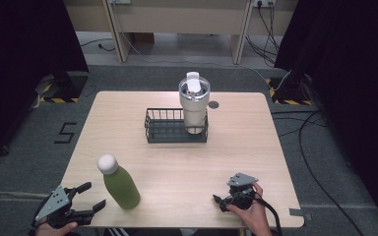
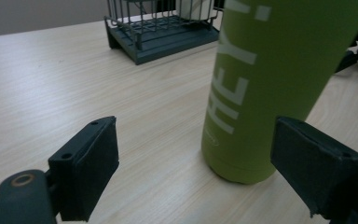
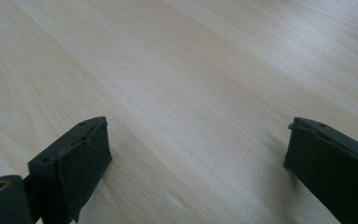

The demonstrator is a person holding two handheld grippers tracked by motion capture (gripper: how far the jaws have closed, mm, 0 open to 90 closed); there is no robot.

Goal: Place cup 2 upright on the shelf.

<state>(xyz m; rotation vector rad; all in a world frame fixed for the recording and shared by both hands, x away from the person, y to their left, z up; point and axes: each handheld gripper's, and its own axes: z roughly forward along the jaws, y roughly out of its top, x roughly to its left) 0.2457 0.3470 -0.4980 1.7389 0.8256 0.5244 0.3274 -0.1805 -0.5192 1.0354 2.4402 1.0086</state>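
Note:
A green bottle [image 1: 120, 187] with a white cap stands upright near the table's front left. My left gripper [image 1: 95, 194] sits just left of it at the table's front corner, open, jaws pointing at the bottle's base. In the left gripper view the bottle [image 2: 270, 84], lettered in white, stands just beyond the jaws, close to the right one, and the left gripper [image 2: 193, 128] touches nothing. A hand holds my right gripper [image 1: 219, 202] at the front right. The right gripper [image 3: 198, 123] stands open over bare wood.
A dark wire basket [image 1: 163, 129] sits at the table's middle back, with a white lidded tumbler [image 1: 194, 105] standing in its right end. The basket [image 2: 163, 37] lies beyond the bottle. Cables run over the floor to the right of the table.

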